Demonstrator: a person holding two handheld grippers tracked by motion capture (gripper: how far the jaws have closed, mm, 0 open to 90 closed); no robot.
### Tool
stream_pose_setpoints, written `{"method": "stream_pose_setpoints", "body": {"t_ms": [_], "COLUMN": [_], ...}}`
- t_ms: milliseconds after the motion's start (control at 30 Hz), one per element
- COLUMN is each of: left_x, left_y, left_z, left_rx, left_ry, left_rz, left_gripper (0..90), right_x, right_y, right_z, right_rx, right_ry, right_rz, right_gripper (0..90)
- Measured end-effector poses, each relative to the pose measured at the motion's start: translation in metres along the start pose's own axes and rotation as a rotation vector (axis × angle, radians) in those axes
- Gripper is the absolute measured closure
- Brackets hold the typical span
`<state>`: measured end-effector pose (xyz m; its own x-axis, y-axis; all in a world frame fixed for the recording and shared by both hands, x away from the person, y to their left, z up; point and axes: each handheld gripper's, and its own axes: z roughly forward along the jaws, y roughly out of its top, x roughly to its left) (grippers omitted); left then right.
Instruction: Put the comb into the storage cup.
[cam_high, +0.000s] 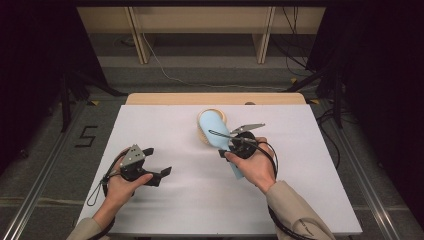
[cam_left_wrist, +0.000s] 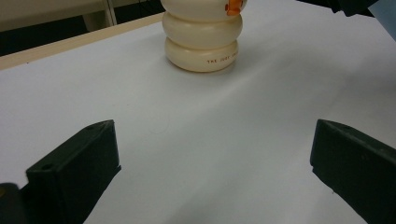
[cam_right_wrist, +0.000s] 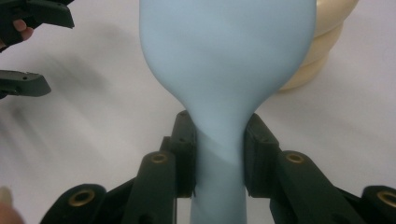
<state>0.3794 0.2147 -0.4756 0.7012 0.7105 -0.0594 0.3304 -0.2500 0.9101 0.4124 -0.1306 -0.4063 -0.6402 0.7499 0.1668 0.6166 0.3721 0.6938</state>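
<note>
A pale blue spoon-shaped paddle (cam_right_wrist: 224, 56) has its narrow neck clamped between the pads of my right gripper (cam_right_wrist: 218, 154). In the high view the paddle (cam_high: 215, 127) lies with its broad end over a cream ringed jar (cam_high: 202, 136), and the handle runs back under the right hand. The right gripper (cam_high: 227, 145) sits mid-table. The jar (cam_left_wrist: 201, 42) stands upright, with small orange print on its lowest ring. My left gripper (cam_high: 157, 161) rests at the left of the table, open, with bare table between its fingers. The jar stands well ahead of the left gripper (cam_left_wrist: 212, 163).
A white board (cam_high: 165, 200) covers the table, with a wooden strip (cam_high: 215, 98) along the far edge. Beyond it stand shelf legs and loose cables on grey carpet. A "5" (cam_high: 86, 136) is marked on the floor at the left.
</note>
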Motion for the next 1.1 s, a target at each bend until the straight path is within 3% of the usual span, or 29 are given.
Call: {"method": "stream_pose_setpoints", "body": {"t_ms": [600, 900, 1100], "left_x": [-0.001, -0.015, -0.024], "left_y": [0.004, 0.012, 0.016], "left_z": [-0.002, -0.001, 0.001], "left_rx": [-0.016, -0.023, -0.025], "left_ry": [-0.026, -0.034, -0.062], "left_rz": [-0.027, -0.02, -0.008], "left_gripper": [0.0, 0.0, 0.0], "right_x": [0.004, 0.006, 0.009], "right_y": [0.0, -0.001, -0.002], "right_z": [0.003, 0.004, 0.007], "right_rx": [-0.035, -0.049, -0.07], "right_ry": [-0.002, -0.002, -0.006], "right_rz": [0.006, 0.01, 0.008], "right_gripper": [70.1, 70.1, 70.1]}}
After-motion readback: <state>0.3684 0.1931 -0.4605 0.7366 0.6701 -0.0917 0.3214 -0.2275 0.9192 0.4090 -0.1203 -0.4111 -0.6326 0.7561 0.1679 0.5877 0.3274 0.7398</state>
